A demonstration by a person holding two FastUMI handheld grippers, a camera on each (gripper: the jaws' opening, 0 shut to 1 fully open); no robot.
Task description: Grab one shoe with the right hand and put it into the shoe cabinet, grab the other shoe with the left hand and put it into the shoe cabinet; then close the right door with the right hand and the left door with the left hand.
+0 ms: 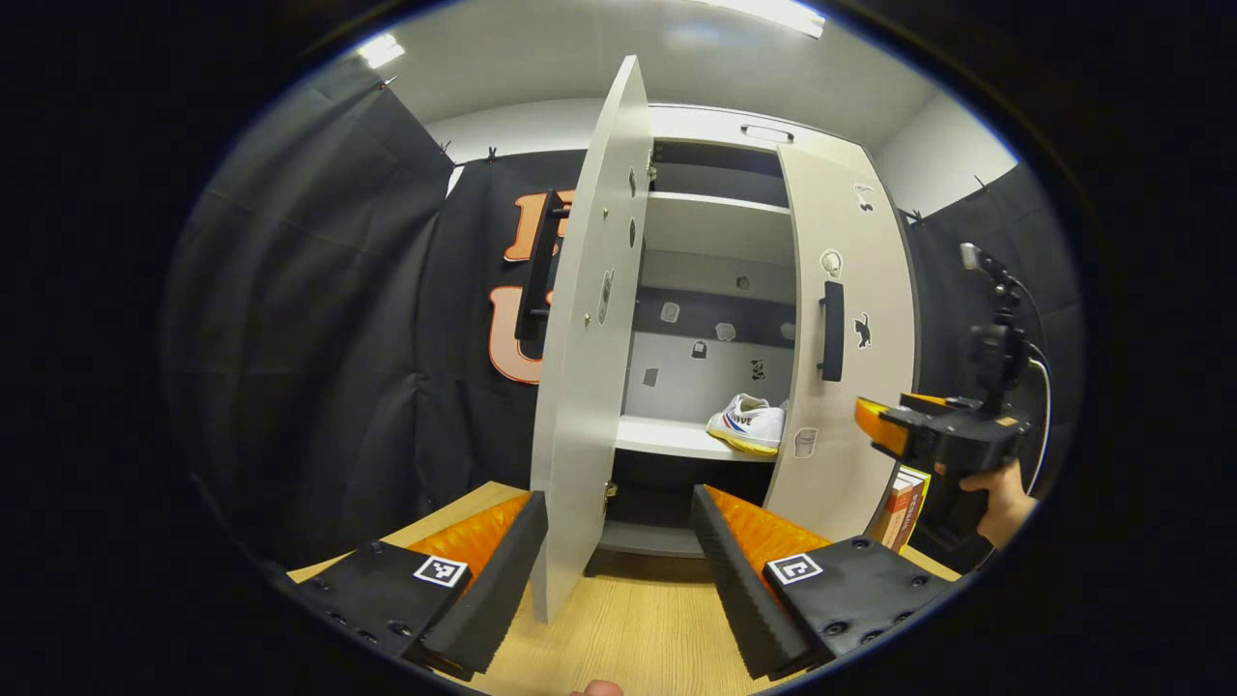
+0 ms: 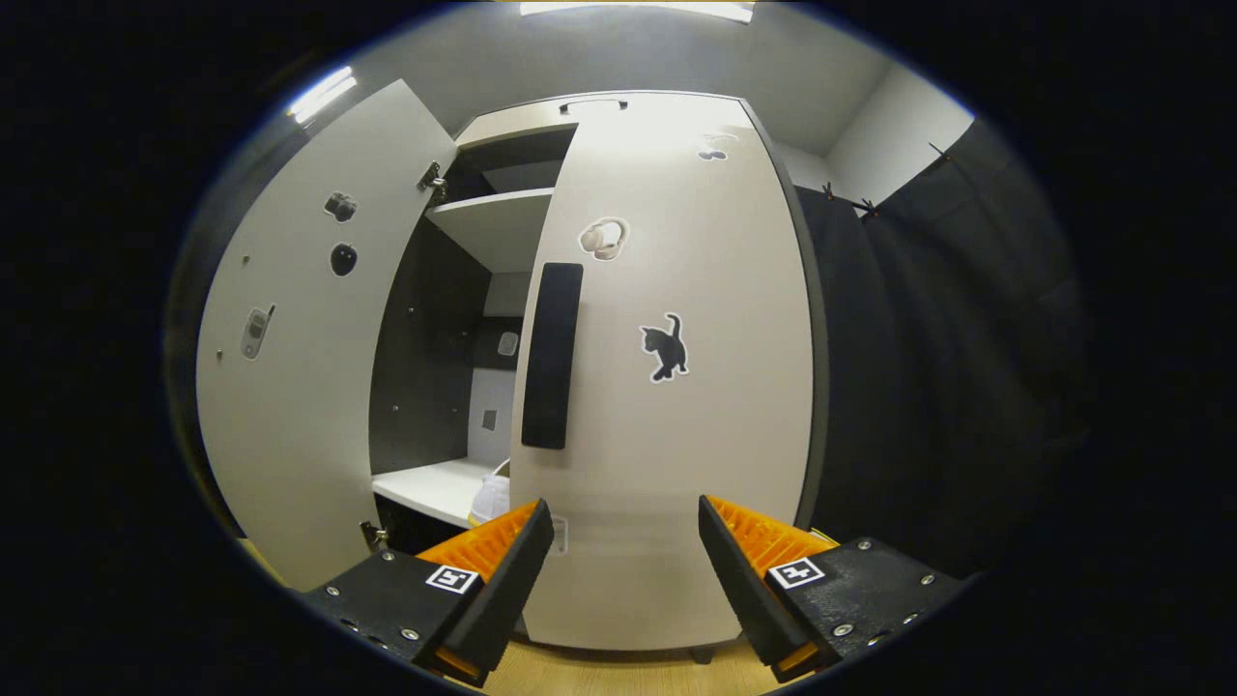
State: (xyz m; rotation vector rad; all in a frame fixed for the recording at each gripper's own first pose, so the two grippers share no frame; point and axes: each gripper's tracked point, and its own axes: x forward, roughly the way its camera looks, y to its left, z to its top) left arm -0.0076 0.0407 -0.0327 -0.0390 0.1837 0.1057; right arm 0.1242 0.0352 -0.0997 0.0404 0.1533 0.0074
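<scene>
Both tools released: left tool (image 1: pixel 618 570) facing white sneaker (image 1: pixel 746 423) on pale cabinet shelf (image 1: pixel 667 440), right tool (image 2: pixel 618 580) facing cat-stickered right door (image 2: pixel 676 406).

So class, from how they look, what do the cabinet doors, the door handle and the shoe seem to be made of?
Cabinet doors: probably laminated board, a smooth matt pale face with a thin flat edge. Door handle: matt black bar, plastic or painted metal; can't tell. Shoe: white upper, likely canvas or leather, on a yellowish rubbery-looking sole.
</scene>
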